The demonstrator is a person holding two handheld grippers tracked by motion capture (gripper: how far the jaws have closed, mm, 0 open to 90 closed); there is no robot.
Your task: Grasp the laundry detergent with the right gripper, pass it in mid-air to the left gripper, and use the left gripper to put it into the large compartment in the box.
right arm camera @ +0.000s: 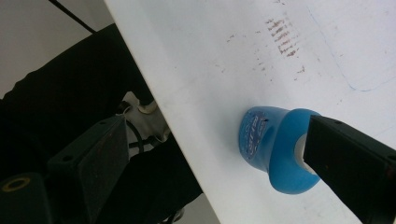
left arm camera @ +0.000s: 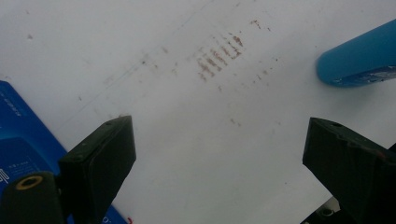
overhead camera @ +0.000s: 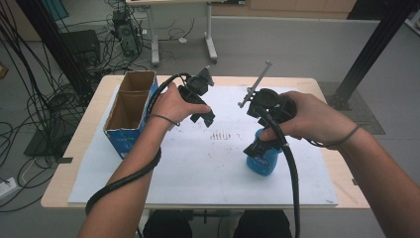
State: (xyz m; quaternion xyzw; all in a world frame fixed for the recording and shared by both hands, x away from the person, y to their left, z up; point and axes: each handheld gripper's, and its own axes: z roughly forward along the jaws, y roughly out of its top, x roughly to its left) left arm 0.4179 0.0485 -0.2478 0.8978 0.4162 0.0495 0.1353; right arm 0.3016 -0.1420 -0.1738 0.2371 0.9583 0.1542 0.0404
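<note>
both jaw sets apart, nothing held. blue cup upright on white mat, right of cardboard box. my right gripper just above cup, left gripper idle near box. approach step imo; next: drop right, straddle rim, close.

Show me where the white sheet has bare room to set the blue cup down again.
The widest bare patch is the near-left of the white sheet, between the cardboard box and the blue cup. The far middle, around the brown smudges, is also bare but lies between both hand-held grippers. Right of the cup is a narrower strip.
</note>
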